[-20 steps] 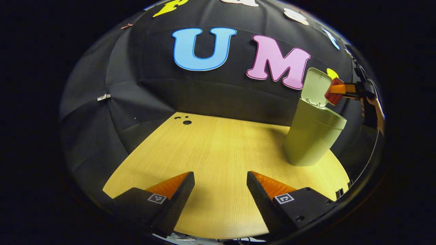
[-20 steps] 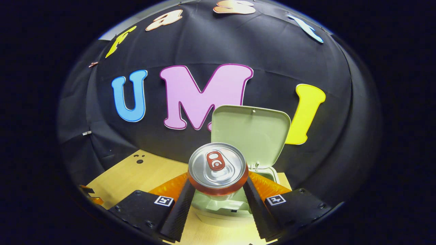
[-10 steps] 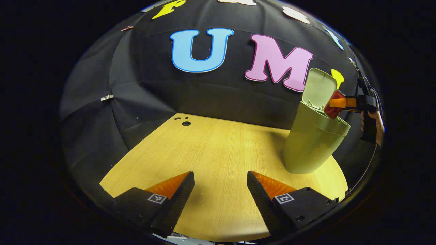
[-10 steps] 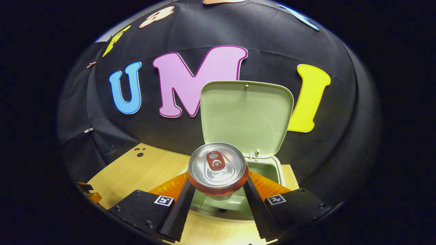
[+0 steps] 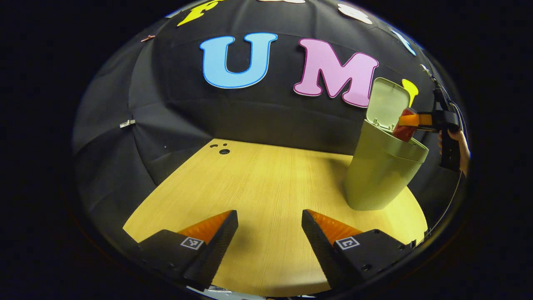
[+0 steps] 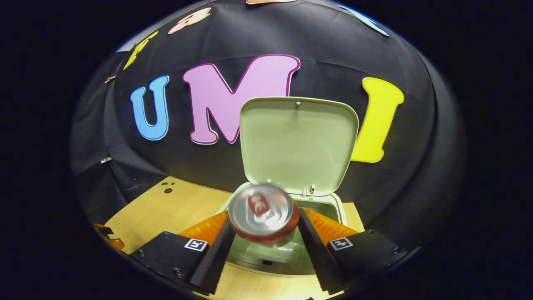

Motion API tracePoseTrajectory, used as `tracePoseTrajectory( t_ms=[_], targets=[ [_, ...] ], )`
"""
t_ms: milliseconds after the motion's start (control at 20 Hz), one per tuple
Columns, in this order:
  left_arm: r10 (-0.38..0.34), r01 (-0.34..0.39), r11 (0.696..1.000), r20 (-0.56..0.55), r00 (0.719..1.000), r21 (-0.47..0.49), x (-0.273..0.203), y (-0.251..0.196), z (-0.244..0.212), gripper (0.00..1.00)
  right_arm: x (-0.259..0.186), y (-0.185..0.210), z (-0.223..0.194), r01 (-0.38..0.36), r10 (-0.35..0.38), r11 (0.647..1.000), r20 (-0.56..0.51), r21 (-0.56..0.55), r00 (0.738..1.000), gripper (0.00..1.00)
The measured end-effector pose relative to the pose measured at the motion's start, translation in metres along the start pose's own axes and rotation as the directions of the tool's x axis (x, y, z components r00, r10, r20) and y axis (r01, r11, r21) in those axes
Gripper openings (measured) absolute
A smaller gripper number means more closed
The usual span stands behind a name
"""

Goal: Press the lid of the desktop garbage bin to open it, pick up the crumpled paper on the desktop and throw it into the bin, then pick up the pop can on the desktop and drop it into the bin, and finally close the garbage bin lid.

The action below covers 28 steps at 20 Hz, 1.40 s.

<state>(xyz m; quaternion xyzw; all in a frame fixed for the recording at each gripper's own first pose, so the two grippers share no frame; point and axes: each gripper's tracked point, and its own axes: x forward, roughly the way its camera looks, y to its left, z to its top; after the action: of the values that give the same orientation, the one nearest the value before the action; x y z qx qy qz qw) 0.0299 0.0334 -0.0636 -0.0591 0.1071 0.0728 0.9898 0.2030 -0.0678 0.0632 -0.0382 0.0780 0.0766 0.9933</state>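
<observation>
The step in hand is dropping the pop can into the garbage bin, whose lid stands upright and open against the booth wall. In the right gripper view the right gripper sits over the bin's open mouth with the can between its fingers; the can's top is blurred and gaps seem to show at its sides, so the fingers look to be parting and the can slipping free, though whether they press on it cannot be told. The left gripper view shows the same can at the bin's rim, low in the mouth. The left gripper hovers wide and empty above the wooden desktop, well apart from the bin. No crumpled paper lies on the desktop, so it is probably inside. The next move likely calls for drawing the right gripper clear, then pressing the lid down.
</observation>
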Motion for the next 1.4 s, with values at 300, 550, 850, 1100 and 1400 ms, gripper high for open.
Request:
tracePoseTrajectory(
  t_ms=[300, 550, 850, 1100, 1400],
  targets=[
    [-0.019, 0.019, 1.000, -0.012, 1.000, 0.010, 0.003, 0.000, -0.002, 0.99, -0.007, 0.004, 0.043, -0.001, 0.002, 1.000, 0.073, -0.019, 0.997, 0.97],
    [-0.021, 0.021, 1.000, -0.013, 1.000, 0.010, 0.004, 0.005, -0.004, 0.99, -0.014, 0.002, 0.106, 0.008, -0.001, 0.999, 0.169, -0.039, 0.986, 0.97],
    [0.011, -0.012, 0.999, -0.012, 1.000, -0.047, 0.004, 0.024, -0.008, 0.99, -0.008, -0.003, 0.158, 0.066, -0.044, 0.994, 0.243, -0.086, 0.969, 0.96],
    [0.052, -0.053, 0.995, -0.016, 0.999, -0.084, 0.005, 0.045, -0.011, 0.99, 0.013, -0.016, 0.195, 0.109, -0.089, 0.993, 0.286, -0.055, 0.954, 0.96],
    [0.102, -0.102, 0.988, -0.009, 0.995, -0.114, -0.002, 0.072, -0.011, 0.99, 0.050, -0.042, 0.205, 0.160, -0.153, 0.987, 0.244, -0.012, 0.958, 0.97]
  ],
)
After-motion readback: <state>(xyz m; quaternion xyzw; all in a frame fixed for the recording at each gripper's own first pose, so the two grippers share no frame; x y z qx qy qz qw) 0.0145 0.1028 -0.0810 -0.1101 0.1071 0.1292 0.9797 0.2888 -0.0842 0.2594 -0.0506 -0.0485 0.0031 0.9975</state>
